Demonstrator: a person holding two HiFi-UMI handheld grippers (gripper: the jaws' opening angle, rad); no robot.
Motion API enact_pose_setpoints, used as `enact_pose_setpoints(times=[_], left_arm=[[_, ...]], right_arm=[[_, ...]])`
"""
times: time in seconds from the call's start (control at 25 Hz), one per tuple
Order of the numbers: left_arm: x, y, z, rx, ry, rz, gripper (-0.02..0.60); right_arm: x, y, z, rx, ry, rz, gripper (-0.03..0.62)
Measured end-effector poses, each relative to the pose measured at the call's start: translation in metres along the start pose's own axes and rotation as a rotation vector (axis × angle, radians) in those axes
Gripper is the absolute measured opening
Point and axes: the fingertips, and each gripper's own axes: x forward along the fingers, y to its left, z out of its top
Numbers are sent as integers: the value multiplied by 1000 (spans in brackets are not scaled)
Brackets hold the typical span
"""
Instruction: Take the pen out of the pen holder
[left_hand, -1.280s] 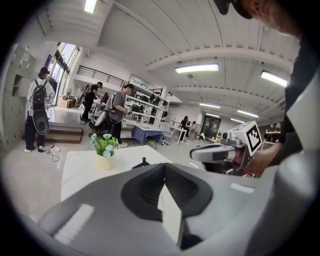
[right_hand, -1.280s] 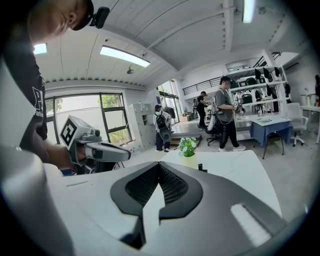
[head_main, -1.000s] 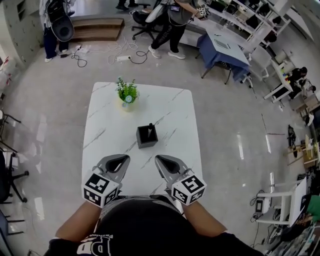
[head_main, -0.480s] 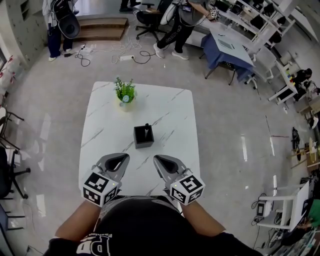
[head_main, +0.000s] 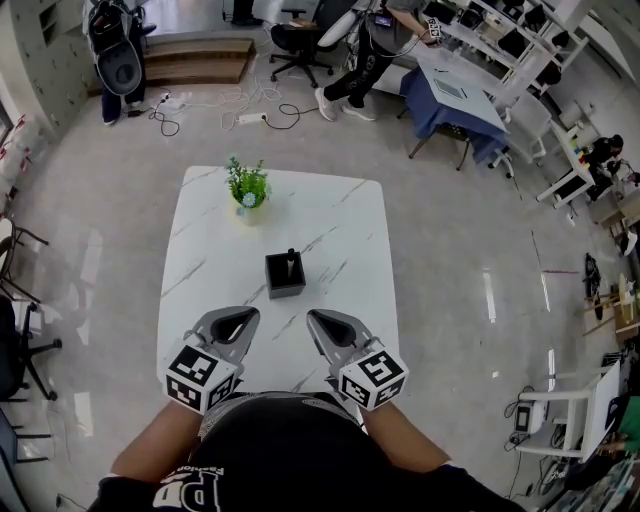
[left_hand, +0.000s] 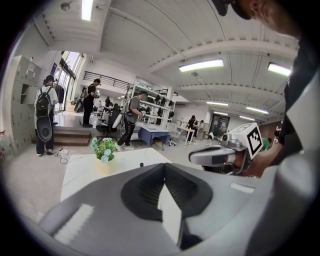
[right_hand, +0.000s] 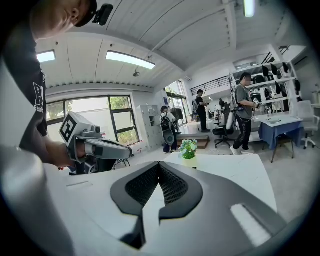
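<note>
Still, left tongs (head_main: 243, 316) and right tongs (head_main: 314, 317) closed, empty (unmoved), pen (head_main: 291, 257) upright in pen holder (head_main: 284, 282).

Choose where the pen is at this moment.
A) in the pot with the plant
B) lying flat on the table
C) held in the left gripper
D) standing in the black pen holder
D: the pen stands in the black pen holder on the table, while the left gripper and the right gripper are shut, empty and short of it.
</note>
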Motion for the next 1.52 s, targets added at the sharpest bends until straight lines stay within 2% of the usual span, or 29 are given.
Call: enact_pose_setpoints(times=[0.48, 0.64, 1.16, 1.52], left_arm=[[-1, -7, -2, 5, 3, -15, 57], [-3, -8, -2, 5, 5, -18, 57], [-4, -5, -6, -1, 8, -20, 57], [-4, -1, -12, -16, 12, -14, 57]], right_arm=[[0, 5, 2, -71, 2, -14, 5], [-1, 5, 1, -74, 3, -18, 63], [3, 6, -3, -76, 28, -12, 63], [19, -19, 4, -136, 42, -53, 63]])
